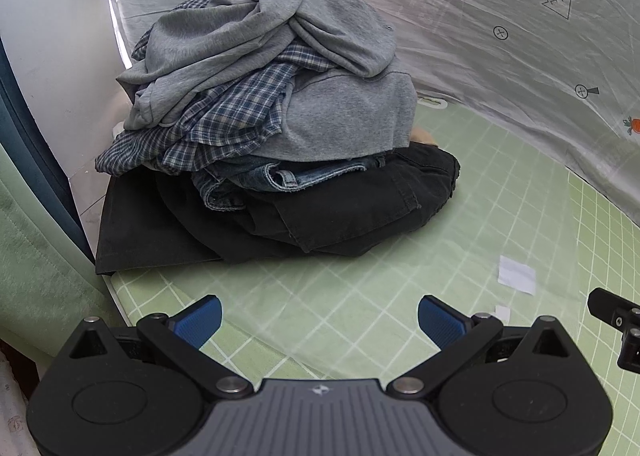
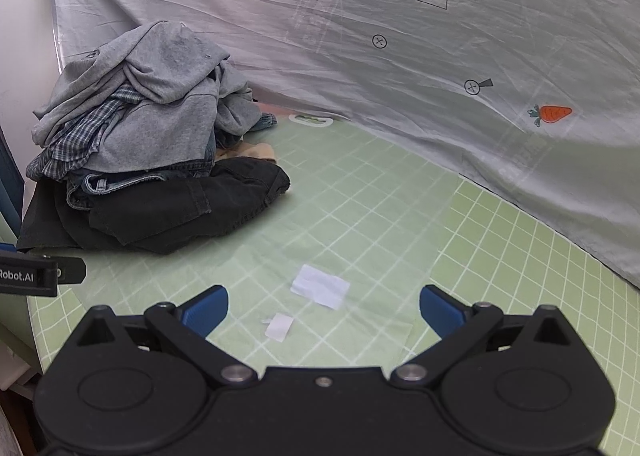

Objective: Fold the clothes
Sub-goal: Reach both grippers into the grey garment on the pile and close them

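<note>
A heap of clothes sits at the back left of the green grid mat (image 1: 360,288). On top lies a grey sweatshirt (image 1: 280,36) (image 2: 160,68). Under it are a blue checked shirt (image 1: 224,116) (image 2: 76,128), denim jeans (image 1: 256,180) (image 2: 96,184) and a black garment (image 1: 320,212) (image 2: 168,208). My left gripper (image 1: 320,322) is open, low over the mat in front of the heap, with nothing between its blue fingers (image 1: 200,320). My right gripper (image 2: 324,310) is open too, further right, over two white paper scraps.
A grey sheet (image 1: 480,36) (image 2: 400,76) printed with carrots and arrows hangs behind the mat. White paper scraps (image 2: 320,290) (image 1: 516,276) lie on the mat. A white wall and dark blue edge (image 1: 36,160) stand left. The other gripper's body (image 2: 36,276) (image 1: 616,328) shows at each frame's side.
</note>
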The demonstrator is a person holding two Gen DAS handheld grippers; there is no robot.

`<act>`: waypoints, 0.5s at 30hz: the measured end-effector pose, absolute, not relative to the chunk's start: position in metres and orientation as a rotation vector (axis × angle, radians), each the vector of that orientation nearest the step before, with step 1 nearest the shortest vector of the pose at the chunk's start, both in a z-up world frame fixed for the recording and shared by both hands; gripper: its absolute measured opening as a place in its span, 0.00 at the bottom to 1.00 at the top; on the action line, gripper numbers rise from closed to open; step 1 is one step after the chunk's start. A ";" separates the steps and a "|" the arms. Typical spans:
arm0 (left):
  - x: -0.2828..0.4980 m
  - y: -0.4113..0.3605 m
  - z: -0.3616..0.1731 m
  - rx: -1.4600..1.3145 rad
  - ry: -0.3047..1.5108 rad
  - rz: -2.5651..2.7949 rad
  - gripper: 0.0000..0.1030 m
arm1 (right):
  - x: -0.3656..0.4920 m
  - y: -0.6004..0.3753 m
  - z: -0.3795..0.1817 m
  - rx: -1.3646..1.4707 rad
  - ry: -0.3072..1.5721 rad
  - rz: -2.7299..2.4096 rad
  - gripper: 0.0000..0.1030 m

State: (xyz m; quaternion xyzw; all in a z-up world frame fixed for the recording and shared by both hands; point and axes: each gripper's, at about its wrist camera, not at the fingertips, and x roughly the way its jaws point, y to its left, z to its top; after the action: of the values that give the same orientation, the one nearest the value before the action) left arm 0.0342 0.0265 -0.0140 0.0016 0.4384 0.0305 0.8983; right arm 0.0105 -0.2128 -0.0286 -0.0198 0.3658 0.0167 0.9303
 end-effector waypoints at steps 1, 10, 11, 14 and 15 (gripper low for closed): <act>0.039 0.032 -0.012 -0.004 0.904 0.071 1.00 | 0.017 -0.211 -0.028 -0.047 0.748 0.039 1.00; 0.113 0.087 0.019 -0.052 0.846 0.178 0.99 | 0.113 -0.182 -0.006 -0.106 0.689 0.126 1.00; 0.121 0.092 0.021 -0.051 0.841 0.190 0.99 | 0.125 -0.175 -0.004 -0.115 0.683 0.141 1.00; 0.150 0.109 0.030 -0.067 0.819 0.214 0.97 | 0.162 -0.151 0.000 -0.138 0.664 0.217 0.99; 0.159 0.113 0.032 -0.073 0.812 0.219 0.95 | 0.174 -0.141 0.001 -0.145 0.658 0.240 0.97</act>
State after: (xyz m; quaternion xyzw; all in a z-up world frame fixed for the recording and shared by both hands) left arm 0.1589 0.1131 0.0321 -0.0353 0.3941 0.1062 0.9122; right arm 0.1740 -0.1407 0.0015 -0.0709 0.3219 0.1175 0.9368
